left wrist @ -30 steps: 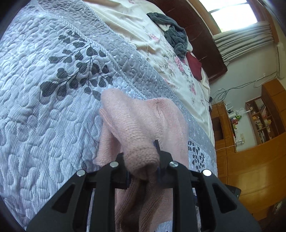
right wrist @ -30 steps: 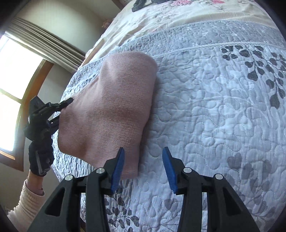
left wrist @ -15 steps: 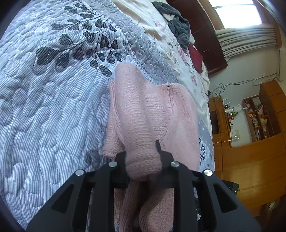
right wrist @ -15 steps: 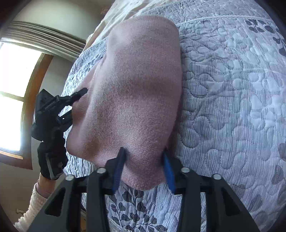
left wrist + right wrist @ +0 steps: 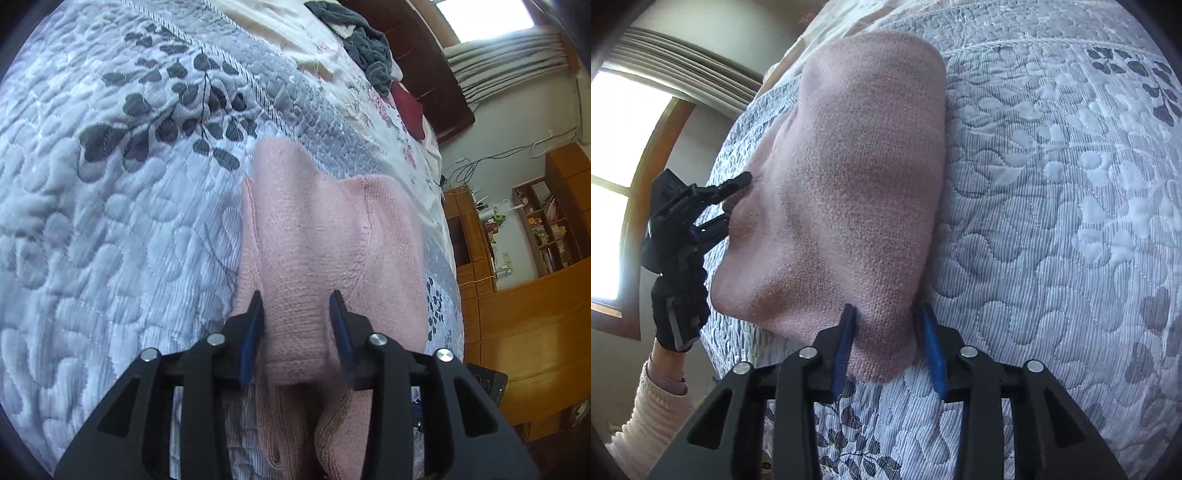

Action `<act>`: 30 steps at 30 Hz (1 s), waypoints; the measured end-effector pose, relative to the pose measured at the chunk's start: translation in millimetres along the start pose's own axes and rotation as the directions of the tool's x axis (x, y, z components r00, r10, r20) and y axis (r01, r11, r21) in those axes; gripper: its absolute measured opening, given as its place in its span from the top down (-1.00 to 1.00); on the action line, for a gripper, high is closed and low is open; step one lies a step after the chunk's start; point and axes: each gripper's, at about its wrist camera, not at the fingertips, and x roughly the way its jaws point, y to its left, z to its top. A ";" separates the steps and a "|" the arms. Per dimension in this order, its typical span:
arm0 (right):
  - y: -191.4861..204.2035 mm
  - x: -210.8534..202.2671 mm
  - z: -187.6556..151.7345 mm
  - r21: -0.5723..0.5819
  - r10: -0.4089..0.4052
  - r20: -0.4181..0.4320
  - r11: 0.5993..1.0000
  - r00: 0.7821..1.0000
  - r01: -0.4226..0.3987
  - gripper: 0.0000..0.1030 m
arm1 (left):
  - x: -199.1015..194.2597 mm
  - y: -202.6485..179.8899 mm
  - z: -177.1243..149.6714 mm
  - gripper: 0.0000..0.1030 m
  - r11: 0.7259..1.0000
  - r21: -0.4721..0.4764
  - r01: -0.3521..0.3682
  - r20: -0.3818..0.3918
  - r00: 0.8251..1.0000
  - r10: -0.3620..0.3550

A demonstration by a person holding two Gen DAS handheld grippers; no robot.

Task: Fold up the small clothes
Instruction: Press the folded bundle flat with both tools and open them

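Daylit, bright overall. Window (image 5: 613, 155) far left of the right gripper is blown out white; a second window (image 5: 491, 14) up right of the left gripper is overexposed too. Soft shadows under the pink knit (image 5: 864, 177). Strong fisheye bending, dark vignette corners. Slight motion blur on the quilt (image 5: 110, 229).

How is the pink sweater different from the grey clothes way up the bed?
The pink sweater is light pink; the grey clothes are dark grey. The pink sweater lies fairly smooth, with its layers stacked; the grey clothes sit in a crumpled heap. The pink sweater rests on the grey leafy quilt; the grey clothes lie on the cream flowery cover. Both are soft clothes on the same bed.
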 end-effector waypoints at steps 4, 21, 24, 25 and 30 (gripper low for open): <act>-0.5 -0.5 -2.0 -0.006 0.013 0.019 1.000 1.000 -0.013 0.23 | -5.7 -0.8 21.6 0.08 0.999 0.008 -0.044 0.029 0.999 0.044; 10.1 9.7 2.2 -0.039 -0.006 0.018 0.999 1.000 0.006 0.21 | 12.8 8.1 42.5 0.69 0.995 -0.038 -0.095 0.037 0.995 0.097; 12.9 5.1 4.9 -0.042 -0.007 0.027 0.999 1.000 0.009 0.20 | 0.7 6.5 37.7 0.31 0.998 -0.031 -0.049 0.020 0.999 0.050; 14.0 2.3 6.6 -0.043 -0.006 0.037 0.999 0.999 0.008 0.14 | -3.1 5.5 34.6 -0.11 0.999 -0.020 -0.047 0.008 0.999 0.048; 15.1 -15.9 22.3 -0.036 0.039 0.103 0.999 0.994 -0.036 -0.21 | -13.5 12.9 13.2 -0.44 1.000 0.002 -0.025 -0.058 0.998 0.025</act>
